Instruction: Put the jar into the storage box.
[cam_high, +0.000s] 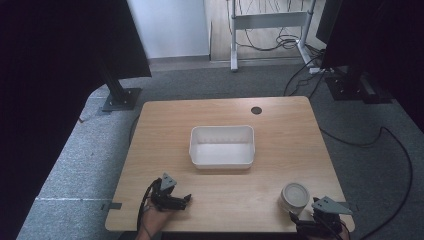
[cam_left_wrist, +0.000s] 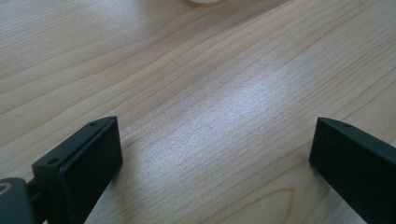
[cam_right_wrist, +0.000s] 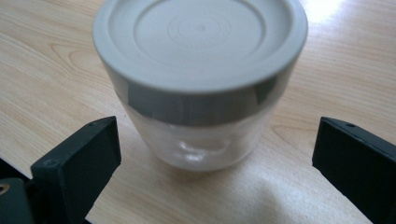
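A clear jar (cam_high: 294, 198) with a grey lid stands upright near the table's front right corner. In the right gripper view the jar (cam_right_wrist: 201, 84) sits just ahead of my right gripper (cam_right_wrist: 212, 168), whose black jaws are spread wide on either side of it without touching it. My right gripper (cam_high: 306, 216) is at the table's front edge, just behind the jar. My left gripper (cam_high: 186, 201) rests low at the front left of the table, pointing right. Its jaws (cam_left_wrist: 212, 163) are open over bare wood with nothing between them.
A white rectangular bin (cam_high: 222, 146) stands empty at the middle of the wooden table (cam_high: 280, 130). A dark round hole (cam_high: 256, 110) marks the far edge. Black panels, stands and cables lie on the grey carpet around the table.
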